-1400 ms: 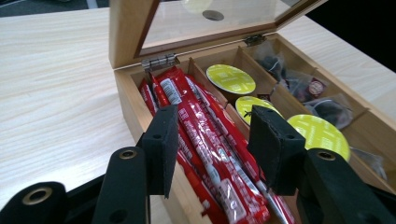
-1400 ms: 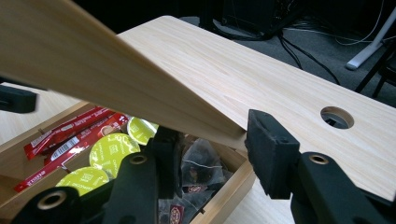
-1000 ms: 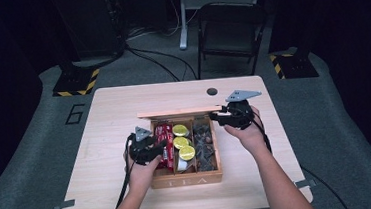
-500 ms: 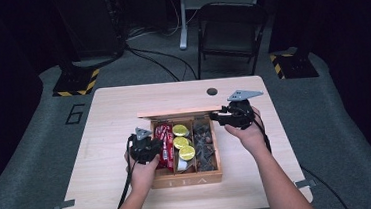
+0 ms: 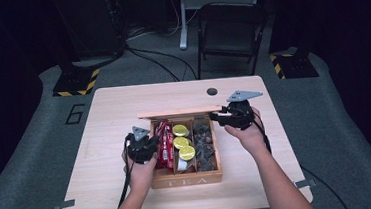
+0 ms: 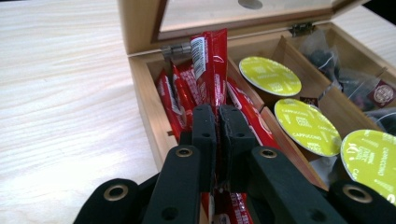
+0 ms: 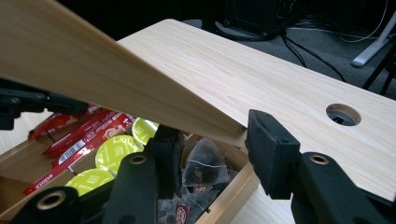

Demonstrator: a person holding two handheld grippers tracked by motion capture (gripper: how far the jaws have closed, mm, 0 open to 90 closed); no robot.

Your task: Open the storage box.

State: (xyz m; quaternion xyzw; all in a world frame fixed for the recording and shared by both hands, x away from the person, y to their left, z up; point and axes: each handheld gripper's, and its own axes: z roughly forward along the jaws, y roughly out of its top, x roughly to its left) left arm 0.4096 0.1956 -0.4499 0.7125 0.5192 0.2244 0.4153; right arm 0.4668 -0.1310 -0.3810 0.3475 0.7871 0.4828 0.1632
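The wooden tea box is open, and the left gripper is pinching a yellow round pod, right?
Not quite. The open wooden tea box is right, but the left gripper is shut on a red stick sachet, not a pod, as the left gripper view shows.

Bare counter (image 5: 123, 104) lies open to the left, right and behind the wooden box (image 5: 186, 177). The raised lid (image 5: 179, 113) blocks the box from behind. Inside, red sachets (image 5: 164, 144) crowd the left compartment, yellow-topped capsules (image 5: 182, 144) the middle and tea bags (image 5: 204, 143) the right, leaving little room between them.
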